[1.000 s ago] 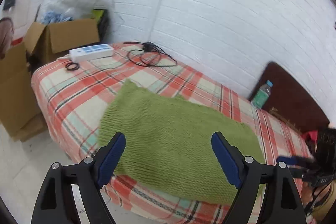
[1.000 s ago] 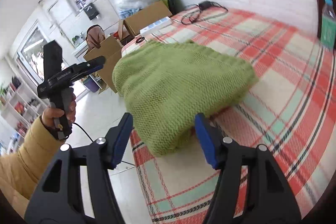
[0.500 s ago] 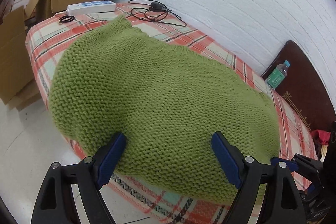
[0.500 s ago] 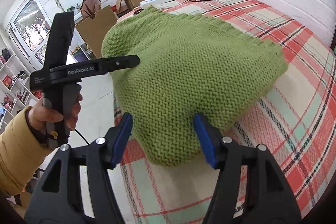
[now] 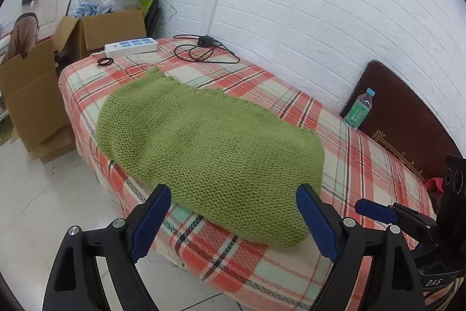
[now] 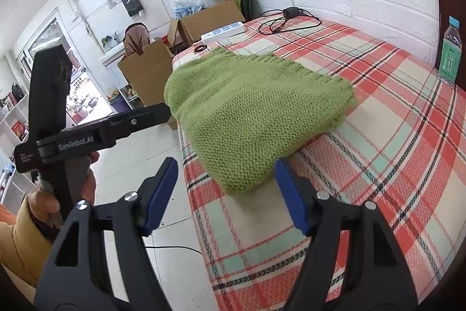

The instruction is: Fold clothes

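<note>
Your left gripper and right gripper both gape wide — gripping nothing — above the near edge of the folded green knit on the plaid bed.

Each claw had black triangular arms with cut-out slots, silver screws and blue pads. In the right wrist view, at 9 o'clock, the left claw bore white "GenRobot.AI" lettering on its black body. A mustard-yellow sleeve showed at 8 o'clock.

Water bottle, power strip, boxes
</note>
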`<action>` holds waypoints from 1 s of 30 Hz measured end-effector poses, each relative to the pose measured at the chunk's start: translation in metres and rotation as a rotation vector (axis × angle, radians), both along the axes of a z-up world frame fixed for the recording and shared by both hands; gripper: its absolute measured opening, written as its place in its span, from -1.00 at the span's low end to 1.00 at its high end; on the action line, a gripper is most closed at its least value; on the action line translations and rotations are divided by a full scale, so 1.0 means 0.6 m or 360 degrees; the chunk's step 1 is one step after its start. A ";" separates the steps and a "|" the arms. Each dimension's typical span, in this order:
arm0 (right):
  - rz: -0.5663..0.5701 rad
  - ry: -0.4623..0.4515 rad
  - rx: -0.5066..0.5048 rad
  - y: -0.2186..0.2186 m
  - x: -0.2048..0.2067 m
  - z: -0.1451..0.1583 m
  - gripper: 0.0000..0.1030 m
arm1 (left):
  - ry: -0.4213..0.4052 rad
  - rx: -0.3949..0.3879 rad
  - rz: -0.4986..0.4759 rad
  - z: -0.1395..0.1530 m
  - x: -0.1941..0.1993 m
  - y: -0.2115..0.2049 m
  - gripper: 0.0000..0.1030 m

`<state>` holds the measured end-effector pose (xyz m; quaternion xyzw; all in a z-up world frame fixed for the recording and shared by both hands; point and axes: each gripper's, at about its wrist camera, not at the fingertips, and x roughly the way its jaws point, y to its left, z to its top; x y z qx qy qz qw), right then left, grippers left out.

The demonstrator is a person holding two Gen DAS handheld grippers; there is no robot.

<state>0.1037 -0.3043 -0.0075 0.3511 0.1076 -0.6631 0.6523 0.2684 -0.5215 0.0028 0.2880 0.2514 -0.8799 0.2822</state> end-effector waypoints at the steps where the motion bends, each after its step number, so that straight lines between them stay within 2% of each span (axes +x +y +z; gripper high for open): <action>1: -0.0008 0.0007 0.0001 0.005 -0.001 0.002 0.41 | -0.0005 -0.0003 0.0000 0.001 0.000 0.005 0.82; 9: -0.0042 -0.0006 -0.0001 0.032 -0.004 0.006 0.41 | -0.0046 -0.0023 0.0000 0.008 -0.003 0.049 0.82; 15: -0.0041 -0.0008 -0.0013 0.043 0.000 0.009 0.41 | -0.0051 -0.0170 0.0048 0.027 0.002 0.083 0.83; 17: -0.0048 -0.0010 -0.0028 0.046 -0.001 0.013 0.41 | -0.0061 -0.0192 0.0055 0.031 0.000 0.093 1.00; 20: -0.0061 -0.0006 -0.0053 0.049 -0.001 0.020 0.42 | -0.0076 -0.0220 0.0063 0.037 -0.003 0.107 1.00; 25: -0.0065 -0.0017 -0.0079 0.056 -0.003 0.025 0.42 | -0.0058 -0.0228 0.0083 0.041 0.002 0.113 1.00; 27: -0.0075 -0.0015 -0.0075 0.057 -0.005 0.025 0.49 | -0.0049 -0.0231 0.0092 0.042 0.004 0.115 1.00; 30: -0.0083 -0.0024 -0.0068 0.059 -0.011 0.024 0.51 | -0.0050 -0.0139 0.0099 0.032 0.006 0.109 1.00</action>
